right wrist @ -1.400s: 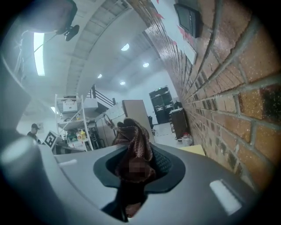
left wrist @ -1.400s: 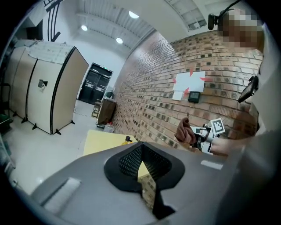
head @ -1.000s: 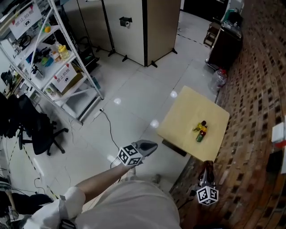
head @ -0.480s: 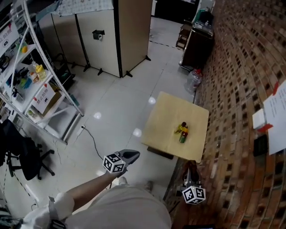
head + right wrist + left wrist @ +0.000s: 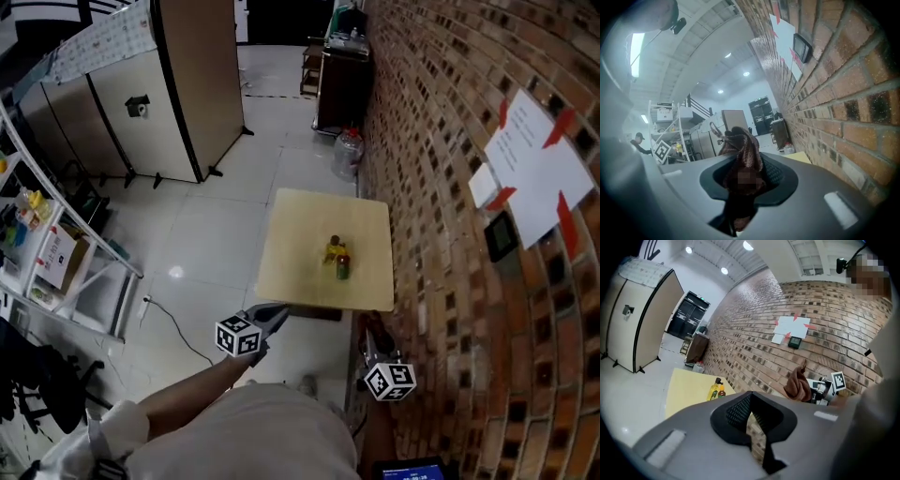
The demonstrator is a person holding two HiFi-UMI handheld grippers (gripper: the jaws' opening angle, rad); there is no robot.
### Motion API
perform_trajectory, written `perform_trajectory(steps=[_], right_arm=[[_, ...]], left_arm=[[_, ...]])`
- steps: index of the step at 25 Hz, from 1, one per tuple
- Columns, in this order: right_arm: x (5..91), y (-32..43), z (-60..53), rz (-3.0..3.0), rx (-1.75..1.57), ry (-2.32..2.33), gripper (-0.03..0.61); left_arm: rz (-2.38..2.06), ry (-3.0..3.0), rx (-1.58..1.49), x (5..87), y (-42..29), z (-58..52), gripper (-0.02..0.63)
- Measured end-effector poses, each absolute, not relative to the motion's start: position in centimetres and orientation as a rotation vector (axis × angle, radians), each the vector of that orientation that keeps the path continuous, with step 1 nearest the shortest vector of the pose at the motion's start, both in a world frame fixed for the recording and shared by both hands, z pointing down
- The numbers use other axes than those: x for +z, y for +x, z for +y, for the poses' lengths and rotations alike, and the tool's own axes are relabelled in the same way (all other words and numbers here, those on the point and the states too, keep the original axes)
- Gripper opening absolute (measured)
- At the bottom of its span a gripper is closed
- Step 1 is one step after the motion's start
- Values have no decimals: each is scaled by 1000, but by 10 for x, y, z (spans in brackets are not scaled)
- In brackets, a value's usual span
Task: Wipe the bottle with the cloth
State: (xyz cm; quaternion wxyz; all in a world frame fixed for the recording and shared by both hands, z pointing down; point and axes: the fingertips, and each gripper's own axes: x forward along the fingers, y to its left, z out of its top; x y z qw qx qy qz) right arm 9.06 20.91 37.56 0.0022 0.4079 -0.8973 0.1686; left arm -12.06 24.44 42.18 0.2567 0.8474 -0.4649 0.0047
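While the right gripper point(image 5: 371, 343) clamps cloth point(image 5: 743, 145), the left gripper point(image 5: 278, 311) is closed.

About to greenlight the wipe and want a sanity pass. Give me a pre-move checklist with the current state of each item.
1. Cloth gripped: ok. The brown cloth is clamped in the right gripper.
2. Left gripper free to steady a bottle: ok. The left gripper is shut with nothing between its jaws, so it would need to open first.
3. Bottles upright: ok. The yellow bottle and the red-capped bottle stand side by side on the yellow table.
4. Which bottle to wipe: cannot tell.
5. Grippers over the table: not ok. Both are short of its near edge.
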Motion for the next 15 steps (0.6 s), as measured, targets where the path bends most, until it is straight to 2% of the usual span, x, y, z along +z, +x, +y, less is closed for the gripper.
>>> perform_trajectory(steps=[15], right_arm=[[378,141,207,-2790,535,1261,84]], left_arm=[[-1300,2251,66,444,-93,238,12]])
